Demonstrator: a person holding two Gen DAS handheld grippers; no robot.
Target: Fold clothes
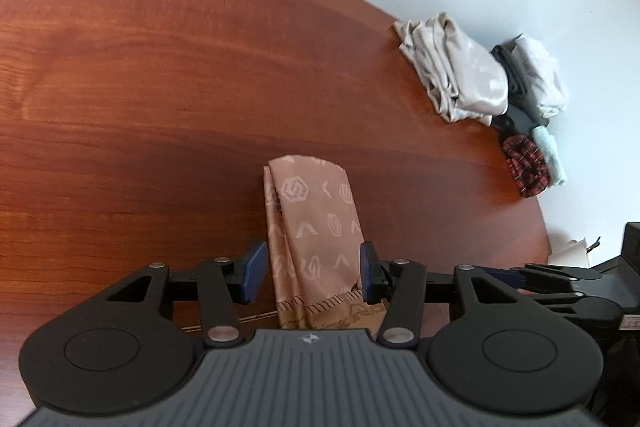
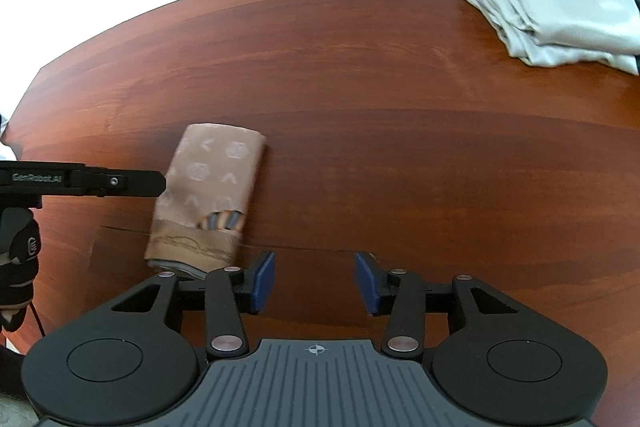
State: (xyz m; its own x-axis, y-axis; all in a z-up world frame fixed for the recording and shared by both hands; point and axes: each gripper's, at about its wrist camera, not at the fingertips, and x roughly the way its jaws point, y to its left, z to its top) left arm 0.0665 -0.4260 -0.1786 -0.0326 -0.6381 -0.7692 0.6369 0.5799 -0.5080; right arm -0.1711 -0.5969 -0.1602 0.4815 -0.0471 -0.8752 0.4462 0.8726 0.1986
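Pink patterned satin cloth (image 1: 316, 227), folded narrow, lies between our left gripper (image 1: 312, 271) jaws, unclenched; right gripper (image 2: 315, 281) empty (slippery layers may slide apart).

One folded tan cloth (image 1: 316, 223), one pile of clothes (image 1: 492, 87), one table (image 1: 160, 67).

A reddish-brown wooden table (image 1: 140, 75) with a curved far edge carries several clothes. A folded tan scarf (image 1: 316, 223) with a pale geometric print lies flat near the front. At the far right edge sits a folded beige garment (image 1: 456, 71), and just beside it a small pile of grey (image 1: 540, 75), dark red plaid (image 1: 524, 163) and pale green (image 1: 550, 155) fabrics.
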